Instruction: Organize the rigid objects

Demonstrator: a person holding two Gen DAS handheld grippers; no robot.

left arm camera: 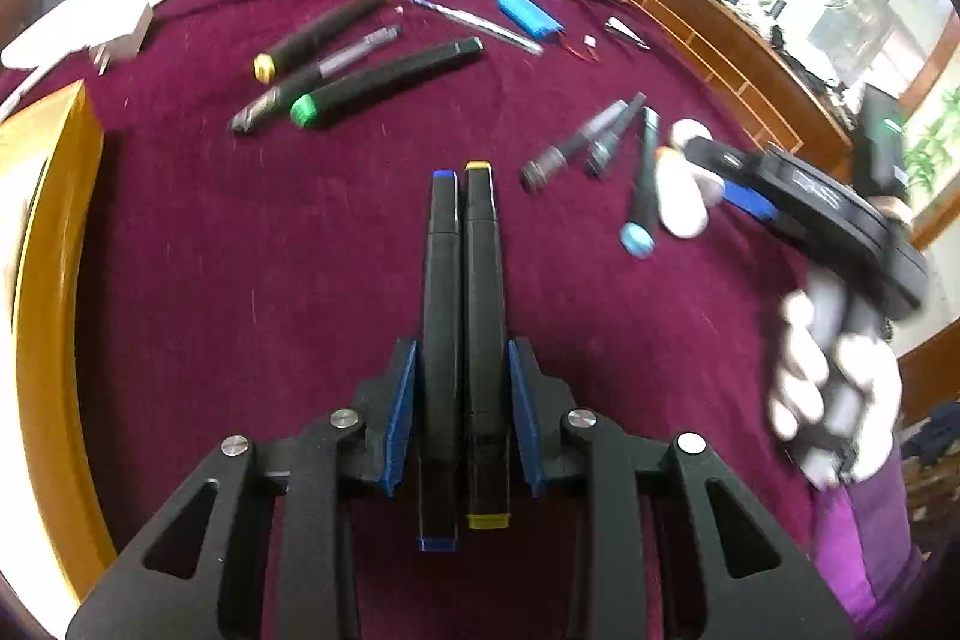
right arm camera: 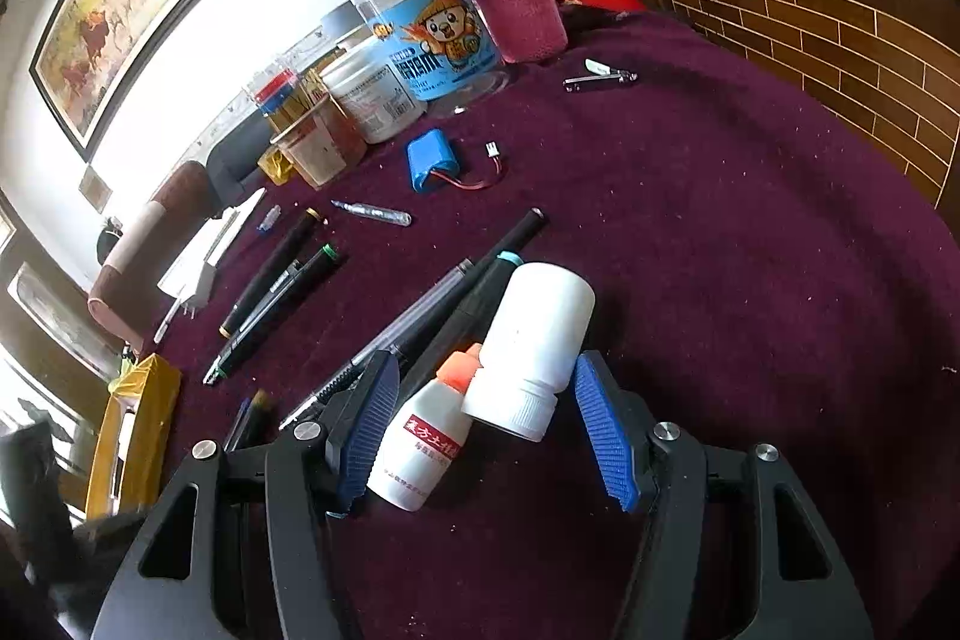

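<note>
**penfan:** While the left gripper sits low over the maroon cloth, its blue pads are squeezed onto two black markers side by side, a blue-capped marker and a yellow-capped marker, both pointing straight ahead.

**deskrat:** And the right gripper?

**penfan:** Jaws spread wide, gripping nothing. Two white bottles lie between the pads on the cloth: a small orange-capped bottle by the left pad, and a bigger white bottle touching it.

**deskrat:** Further out?

**penfan:** Just past the bottles, a light-blue-capped marker and a clear pen. Further left, a green-capped marker with more pens. Then a blue battery pack, and jars at the back, including a blue cartoon-label jar.
</note>
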